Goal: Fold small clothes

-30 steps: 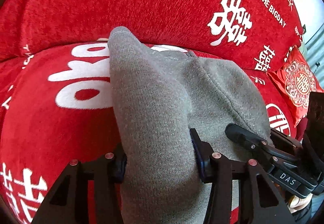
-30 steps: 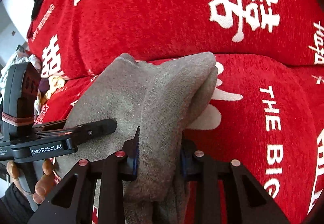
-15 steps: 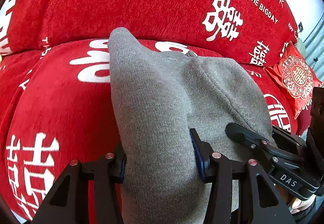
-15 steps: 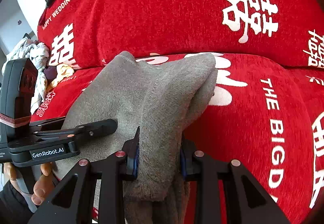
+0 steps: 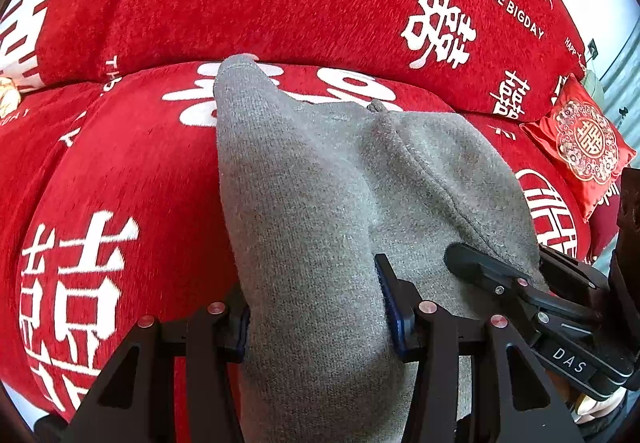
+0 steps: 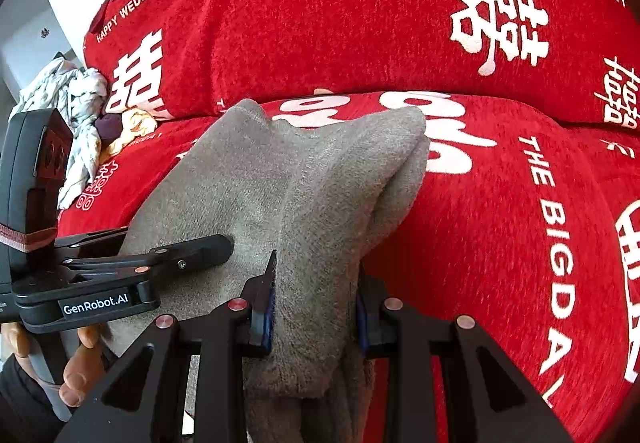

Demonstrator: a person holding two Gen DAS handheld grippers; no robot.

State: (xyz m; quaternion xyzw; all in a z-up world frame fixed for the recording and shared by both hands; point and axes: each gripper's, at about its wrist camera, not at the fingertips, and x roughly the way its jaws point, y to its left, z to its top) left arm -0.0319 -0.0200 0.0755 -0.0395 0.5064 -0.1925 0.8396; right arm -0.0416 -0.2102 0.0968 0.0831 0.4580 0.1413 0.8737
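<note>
A grey knit garment (image 5: 320, 211) hangs between both grippers over a red sofa seat. My left gripper (image 5: 316, 317) is shut on one bunched edge of it. My right gripper (image 6: 314, 313) is shut on the other edge of the garment (image 6: 320, 203). The right gripper also shows in the left wrist view (image 5: 520, 291), at the right, pressed against the cloth. The left gripper shows in the right wrist view (image 6: 180, 263), at the left, with the person's hand below it. The far end of the garment lies toward the sofa back.
The sofa cover (image 5: 120, 183) is red with white characters and lettering. A small red embroidered cushion (image 5: 584, 143) lies at the right end. A pile of other clothes (image 6: 76, 111) sits at the left end of the seat.
Both grippers have moved back and a little to the left with the garment held. More of the seat shows in front of them. Their grip has not changed.
</note>
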